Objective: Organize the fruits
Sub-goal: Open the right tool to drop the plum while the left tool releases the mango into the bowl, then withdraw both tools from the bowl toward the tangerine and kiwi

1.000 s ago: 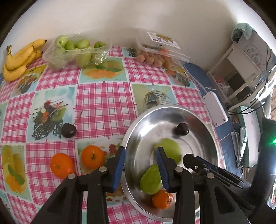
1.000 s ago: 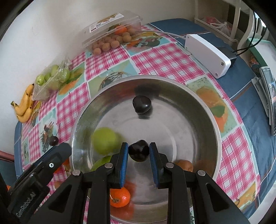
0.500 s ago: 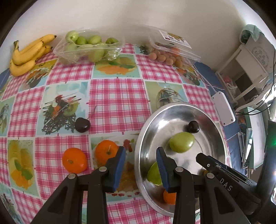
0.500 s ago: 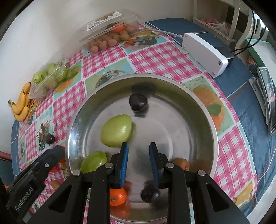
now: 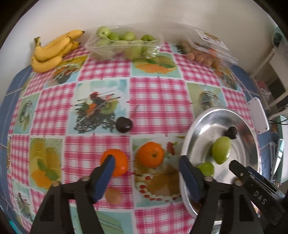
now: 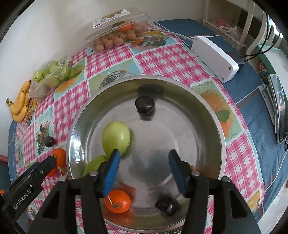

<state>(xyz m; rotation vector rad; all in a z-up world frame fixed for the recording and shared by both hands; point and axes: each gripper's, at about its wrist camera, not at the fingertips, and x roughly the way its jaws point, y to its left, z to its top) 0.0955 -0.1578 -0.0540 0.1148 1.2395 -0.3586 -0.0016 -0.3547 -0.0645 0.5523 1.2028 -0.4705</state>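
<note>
Both our hand-held grippers are released: the left hand-held gripper straddles a round orange tangerine at lower centre, which could roll off beside the steel bowl; the right hand-held gripper hangs over the bowl.

This looks like a home, likely a dining corner. A table stands against a plain white wall under a pink checked tablecloth printed with fruit pictures. At the wall side of the cloth lie bananas, a bag of green fruit and a clear plastic box of small brown fruit. Beside the metal bowl sit a white power adapter and a phone.
</note>
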